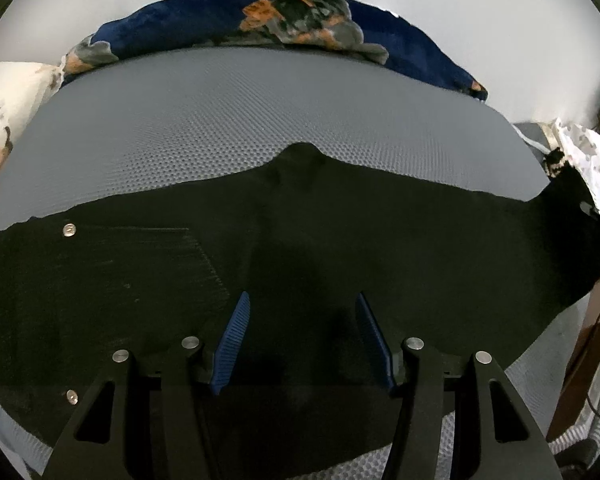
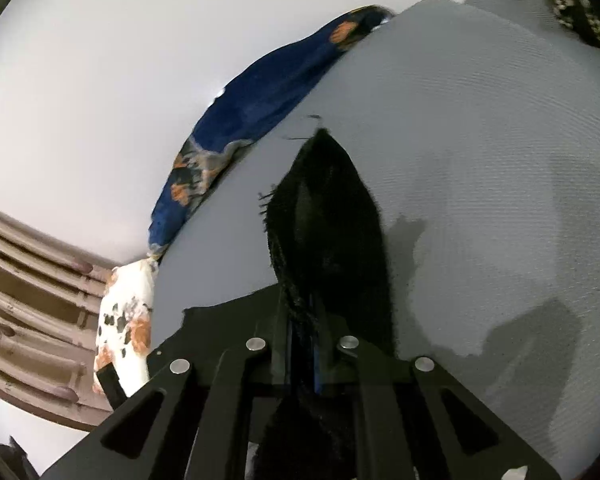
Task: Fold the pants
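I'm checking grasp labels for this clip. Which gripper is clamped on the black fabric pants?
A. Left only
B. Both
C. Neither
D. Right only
D. The right gripper has its fingers shut on a raised fold of the black fabric pants, while the left gripper hovers open above them, blue pads apart.

Black pants (image 1: 300, 248), dark textured knit fabric, spread flat and wide across grey mesh bed surface (image 1: 240, 112). Crotch point peaking up at centre of far edge. Two small metal snap buttons (image 1: 69, 230) near left end, beside a ribbed pocket panel. Right end trailing off toward bed edge. In right wrist view, one part of pants (image 2: 332, 216) lifted off the bed, hanging bunched in a tapering fold, frayed threads at its edge.
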Demonstrator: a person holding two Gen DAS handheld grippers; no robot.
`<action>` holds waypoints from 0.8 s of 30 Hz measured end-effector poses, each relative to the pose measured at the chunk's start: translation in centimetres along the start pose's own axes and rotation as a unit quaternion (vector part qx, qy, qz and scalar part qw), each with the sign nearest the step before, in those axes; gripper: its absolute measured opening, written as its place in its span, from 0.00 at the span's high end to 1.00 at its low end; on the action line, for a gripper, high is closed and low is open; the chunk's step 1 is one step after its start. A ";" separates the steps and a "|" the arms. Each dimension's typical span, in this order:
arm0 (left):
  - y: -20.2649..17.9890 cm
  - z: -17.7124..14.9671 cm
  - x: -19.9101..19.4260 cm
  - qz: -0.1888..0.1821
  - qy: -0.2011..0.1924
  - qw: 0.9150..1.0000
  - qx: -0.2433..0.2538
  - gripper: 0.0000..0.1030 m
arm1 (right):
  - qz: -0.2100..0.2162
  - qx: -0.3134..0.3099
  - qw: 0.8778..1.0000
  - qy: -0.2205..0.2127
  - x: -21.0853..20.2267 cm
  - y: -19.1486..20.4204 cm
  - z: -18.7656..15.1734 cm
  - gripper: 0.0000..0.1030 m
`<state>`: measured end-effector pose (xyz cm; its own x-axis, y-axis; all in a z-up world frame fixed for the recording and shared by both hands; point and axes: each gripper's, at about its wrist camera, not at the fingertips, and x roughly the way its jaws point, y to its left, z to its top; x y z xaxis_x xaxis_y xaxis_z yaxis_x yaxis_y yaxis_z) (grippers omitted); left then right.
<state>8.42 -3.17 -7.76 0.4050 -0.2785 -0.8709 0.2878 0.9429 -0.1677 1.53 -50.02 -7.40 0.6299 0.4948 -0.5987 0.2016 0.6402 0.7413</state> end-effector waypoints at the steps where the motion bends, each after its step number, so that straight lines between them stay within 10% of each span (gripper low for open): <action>1: 0.2 -0.2 -0.2 0.000 -0.003 1.000 -0.001 0.45 | -0.002 -0.006 1.000 0.007 0.7 1.1 0.0 0.92; 24: 6.1 -1.8 -4.5 -0.032 -0.055 0.996 -0.063 0.43 | 0.036 -0.121 0.975 0.185 21.3 16.4 -8.3 0.92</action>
<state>6.81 4.18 -5.66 0.4839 -0.3500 -0.8021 0.2069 0.9363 -0.2837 12.06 -24.07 -10.50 0.3135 0.6929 -0.6494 -0.0438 0.6937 0.7190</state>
